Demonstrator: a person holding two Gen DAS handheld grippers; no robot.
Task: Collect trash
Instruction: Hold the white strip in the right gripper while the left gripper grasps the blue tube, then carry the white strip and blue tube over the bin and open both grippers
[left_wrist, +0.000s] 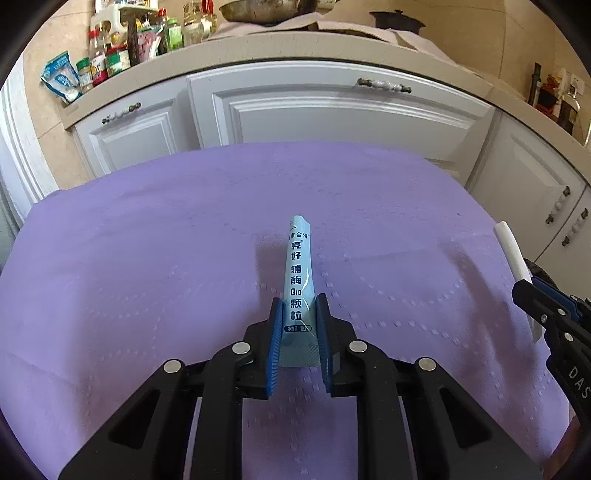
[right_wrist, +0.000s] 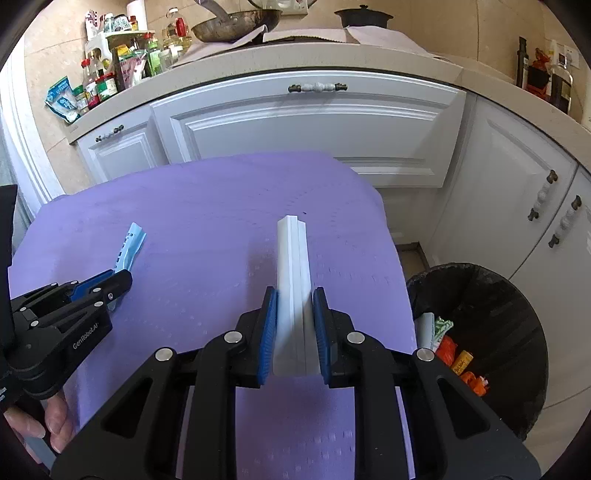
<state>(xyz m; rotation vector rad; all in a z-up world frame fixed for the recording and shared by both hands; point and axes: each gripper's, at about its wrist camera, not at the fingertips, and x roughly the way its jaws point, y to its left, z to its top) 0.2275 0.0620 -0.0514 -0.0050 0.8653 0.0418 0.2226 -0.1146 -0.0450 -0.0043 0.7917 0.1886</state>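
Note:
My left gripper is shut on a light blue stick sachet with dark print, held above the purple tablecloth. My right gripper is shut on a white stick sachet, also held above the cloth. In the right wrist view the left gripper with the blue sachet shows at the left. In the left wrist view the right gripper with the white sachet shows at the right edge.
A black-lined trash bin with several wrappers inside stands on the floor right of the table. White cabinets and a counter with bottles and a pan lie beyond the table.

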